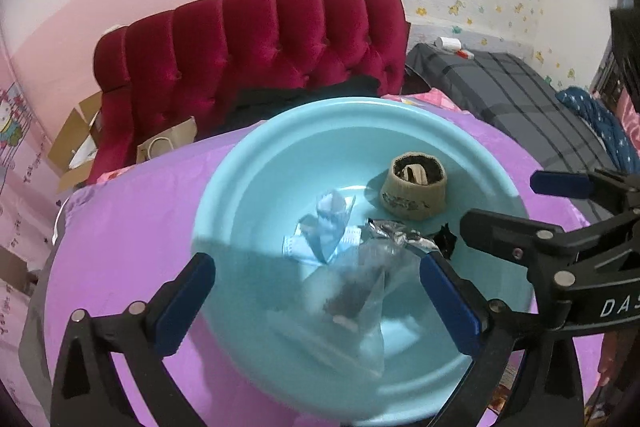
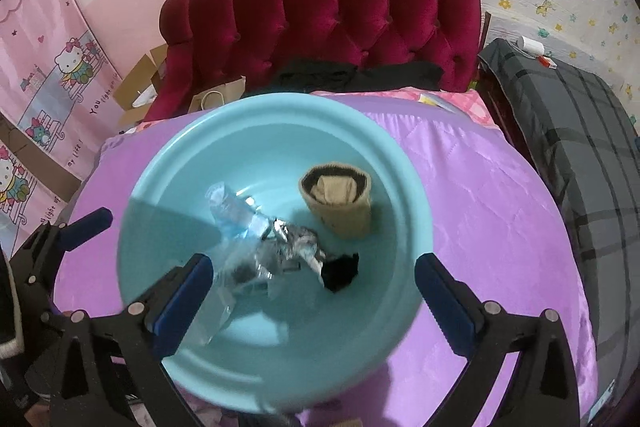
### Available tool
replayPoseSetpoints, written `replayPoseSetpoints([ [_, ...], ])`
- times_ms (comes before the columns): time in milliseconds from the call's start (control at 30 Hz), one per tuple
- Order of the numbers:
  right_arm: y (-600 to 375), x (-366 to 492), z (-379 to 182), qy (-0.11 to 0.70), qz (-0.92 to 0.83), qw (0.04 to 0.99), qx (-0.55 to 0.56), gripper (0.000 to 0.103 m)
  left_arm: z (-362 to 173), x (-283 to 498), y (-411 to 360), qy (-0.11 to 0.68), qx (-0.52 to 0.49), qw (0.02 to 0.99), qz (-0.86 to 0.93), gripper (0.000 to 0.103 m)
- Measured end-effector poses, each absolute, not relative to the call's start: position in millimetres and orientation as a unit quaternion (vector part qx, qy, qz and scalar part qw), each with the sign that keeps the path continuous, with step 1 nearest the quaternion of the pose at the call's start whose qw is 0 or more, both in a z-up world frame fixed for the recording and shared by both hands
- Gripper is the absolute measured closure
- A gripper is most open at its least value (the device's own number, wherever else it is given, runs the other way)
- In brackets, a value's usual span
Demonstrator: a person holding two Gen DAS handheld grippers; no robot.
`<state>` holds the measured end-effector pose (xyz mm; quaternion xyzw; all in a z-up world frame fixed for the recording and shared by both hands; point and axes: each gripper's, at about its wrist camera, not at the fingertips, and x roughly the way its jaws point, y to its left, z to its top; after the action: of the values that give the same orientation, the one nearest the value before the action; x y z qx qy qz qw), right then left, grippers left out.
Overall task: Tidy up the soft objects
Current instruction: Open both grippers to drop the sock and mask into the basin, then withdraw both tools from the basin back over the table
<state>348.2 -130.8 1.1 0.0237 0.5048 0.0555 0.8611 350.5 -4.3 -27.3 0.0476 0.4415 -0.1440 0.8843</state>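
Observation:
A light blue round basin (image 1: 240,195) (image 2: 168,163) sits on a purple bedspread. Inside lie a rolled tan sock (image 1: 414,193) (image 2: 340,203), a blue face mask (image 1: 326,229) (image 2: 232,209), a silver foil wrapper (image 1: 396,233) (image 2: 300,243), a small black cloth (image 1: 446,241) (image 2: 340,271) and a clear plastic bag (image 1: 356,303) (image 2: 236,275). My left gripper (image 1: 316,279) is open above the basin, the bag blurred between its fingers. My right gripper (image 2: 314,279) is open and empty over the basin; it also shows in the left wrist view (image 1: 500,207).
A red tufted headboard (image 1: 256,39) (image 2: 320,19) stands behind the bed. Black clothing (image 2: 356,75) lies below it. A grey plaid blanket (image 1: 520,99) (image 2: 580,131) is on the right. Cardboard boxes and a paper bag (image 1: 166,143) (image 2: 216,95) sit at the left.

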Motion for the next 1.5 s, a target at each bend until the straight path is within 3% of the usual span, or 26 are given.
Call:
replayPoseSetpoints([
  [733,-129,225,39,0.492,0.049,0.869,0.015,0.0,7,234,27,0.421,0.032,0.895,-0.142,0.0],
  [1500,-138,114,0,0.485,0.055,0.873,-0.016,0.0,-28,126,44,0.425,0.023,0.897,-0.123,0.0],
])
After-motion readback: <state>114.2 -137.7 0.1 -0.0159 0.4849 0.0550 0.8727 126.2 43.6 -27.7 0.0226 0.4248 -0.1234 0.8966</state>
